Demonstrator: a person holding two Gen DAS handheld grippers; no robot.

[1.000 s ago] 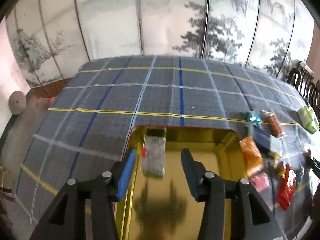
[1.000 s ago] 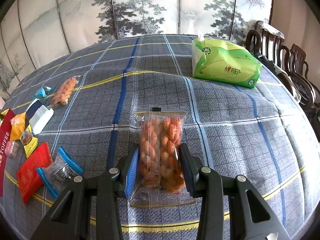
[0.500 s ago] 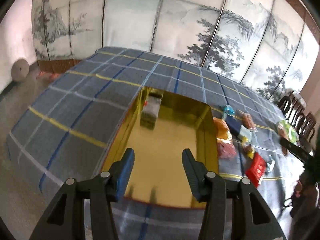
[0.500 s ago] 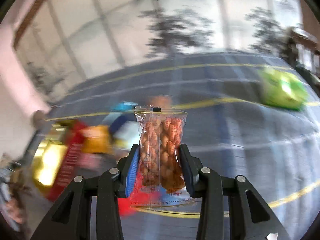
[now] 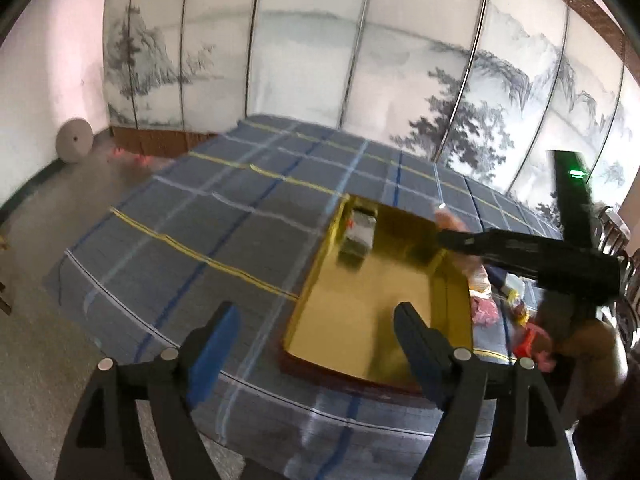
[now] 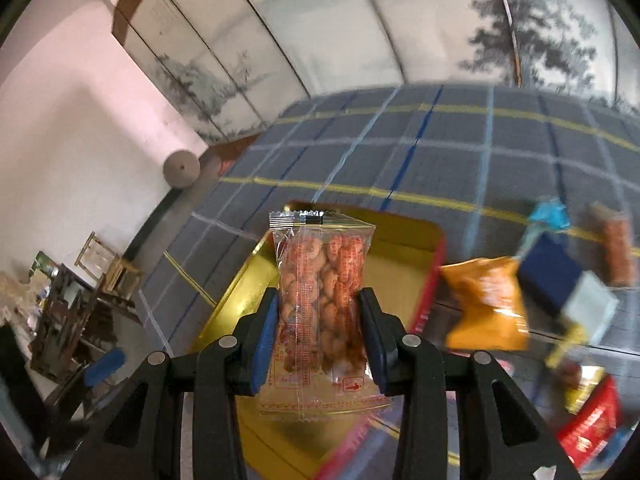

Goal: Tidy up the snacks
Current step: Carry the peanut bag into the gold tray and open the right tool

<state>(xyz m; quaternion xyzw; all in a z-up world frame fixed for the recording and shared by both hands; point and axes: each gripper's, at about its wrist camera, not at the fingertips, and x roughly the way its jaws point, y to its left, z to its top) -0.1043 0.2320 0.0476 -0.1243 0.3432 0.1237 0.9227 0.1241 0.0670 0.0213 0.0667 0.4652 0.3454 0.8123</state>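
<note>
1. Behind the blue checked tablecloth (image 5: 248,216), across the top of the frame, stands a painted screen (image 5: 304,64).
2. Left gripper (image 5: 316,344) gapes wide, empty, now pulled back from the gold tin (image 5: 360,304).
3. Right gripper (image 6: 318,322) pinches the peanut bag (image 6: 322,296), now above the tin, mid-frame.

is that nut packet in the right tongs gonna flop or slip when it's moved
The nut packet probably stays fairly stiff: it stands upright above the right tongs, packed full. Its glossy film may slip. Likely light, since the thin seal edges show no sag.
</note>
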